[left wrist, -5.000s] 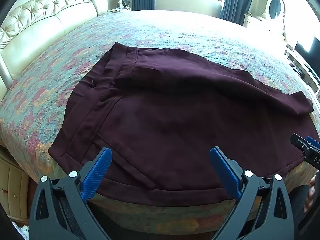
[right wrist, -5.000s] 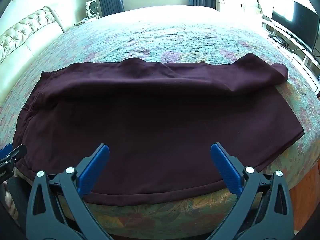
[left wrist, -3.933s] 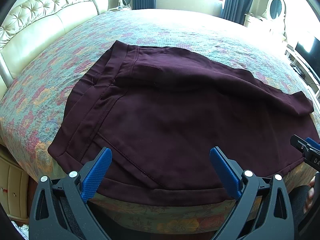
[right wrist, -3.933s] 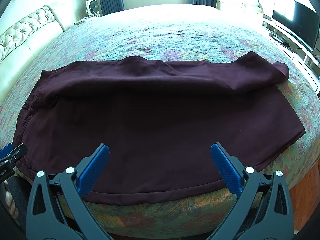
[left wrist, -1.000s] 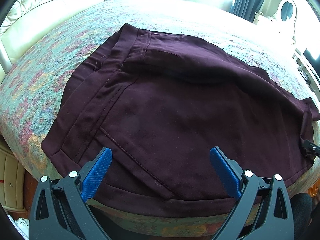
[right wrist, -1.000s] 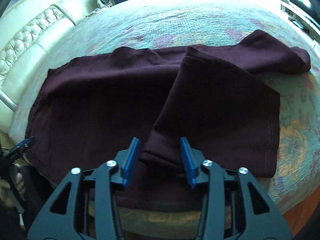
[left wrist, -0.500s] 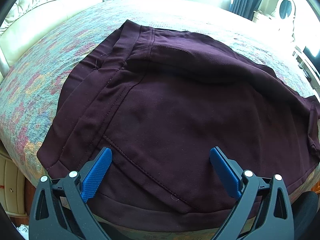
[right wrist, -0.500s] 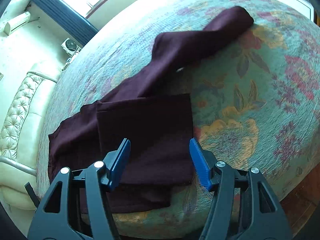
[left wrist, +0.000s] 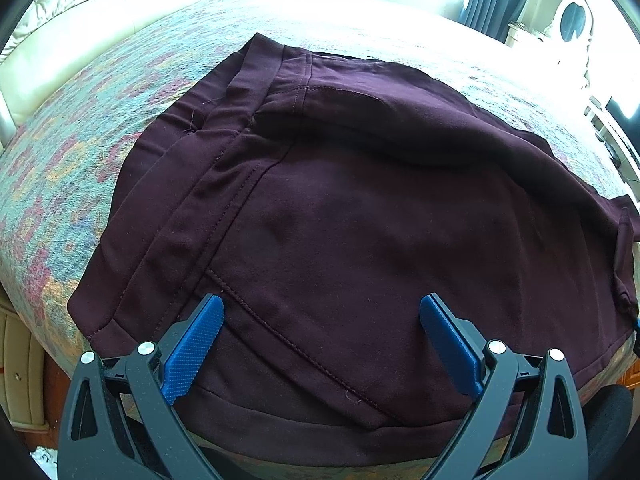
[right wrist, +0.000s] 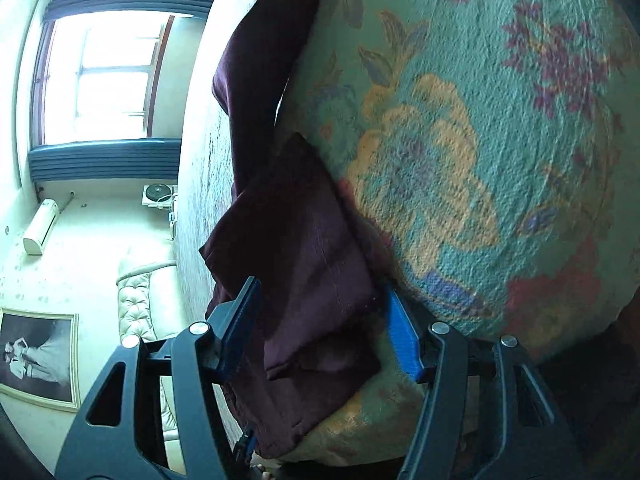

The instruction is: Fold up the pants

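Pants (left wrist: pixel 360 220) lie flat on bed (left wrist: pixel 80 152). Left gripper (left wrist: pixel 320 344) hangs wide open over waist end, holding nothing. Right gripper (right wrist: pixel 324 328) is closing w/ folded leg hem between pads; catch all layers, keep edges square, don't snag bedspread.

One pair of maroon pants (left wrist: pixel 360 220), one floral bedspread (left wrist: pixel 80 160), two grippers, one window (right wrist: pixel 104 76).

Maroon pants (left wrist: pixel 360 220), part-folded on bed
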Demonstrator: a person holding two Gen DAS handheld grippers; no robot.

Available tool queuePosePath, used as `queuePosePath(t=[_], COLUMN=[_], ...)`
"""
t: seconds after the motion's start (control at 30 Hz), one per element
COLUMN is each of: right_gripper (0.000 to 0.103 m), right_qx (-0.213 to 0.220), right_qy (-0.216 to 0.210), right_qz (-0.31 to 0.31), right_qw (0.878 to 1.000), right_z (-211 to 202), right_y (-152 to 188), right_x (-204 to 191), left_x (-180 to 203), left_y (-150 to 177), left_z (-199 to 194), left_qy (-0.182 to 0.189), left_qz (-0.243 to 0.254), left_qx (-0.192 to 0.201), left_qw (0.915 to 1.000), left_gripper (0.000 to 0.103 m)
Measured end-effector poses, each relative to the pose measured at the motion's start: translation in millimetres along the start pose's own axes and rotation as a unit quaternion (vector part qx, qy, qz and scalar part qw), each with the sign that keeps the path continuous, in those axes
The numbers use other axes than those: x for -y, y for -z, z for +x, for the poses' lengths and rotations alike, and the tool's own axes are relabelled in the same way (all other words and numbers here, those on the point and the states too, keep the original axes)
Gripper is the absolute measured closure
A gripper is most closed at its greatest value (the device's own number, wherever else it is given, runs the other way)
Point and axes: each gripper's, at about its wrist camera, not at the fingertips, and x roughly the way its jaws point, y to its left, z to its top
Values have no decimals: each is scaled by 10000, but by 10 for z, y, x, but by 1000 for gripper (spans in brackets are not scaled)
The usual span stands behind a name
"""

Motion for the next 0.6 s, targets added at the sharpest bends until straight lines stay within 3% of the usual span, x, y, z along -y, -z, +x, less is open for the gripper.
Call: queuePosePath(t=[0.07,0.23,0.4,0.47,0.6], right_gripper=[93,96,96,96,96], right_qx=[-80,-51,530,836,1405], right_qy=[98,163,599,954,1970], right_qz=[-214,-609,-1551,-2000,-2688], right_qw=[9997,9980,9847,9716,9323], right_z=[98,87,-371,-593,-877], right_y=[-17,-24,-310,-497,-844], right_x=[-42,-167,-420,-508,-538], left_x=[-6,-2,0,3,14], left_y=[9,19,47,55,46], left_z=[-9,-5,-21,-27,-26], left_qy=[6,10,26,20,-14], left_qz=[-25,19,15,16,6], left_qx=[-11,0,92,115,120], left_qw=[10000,10000,10000,9999,9999], left_gripper=[5,5,5,5,5])
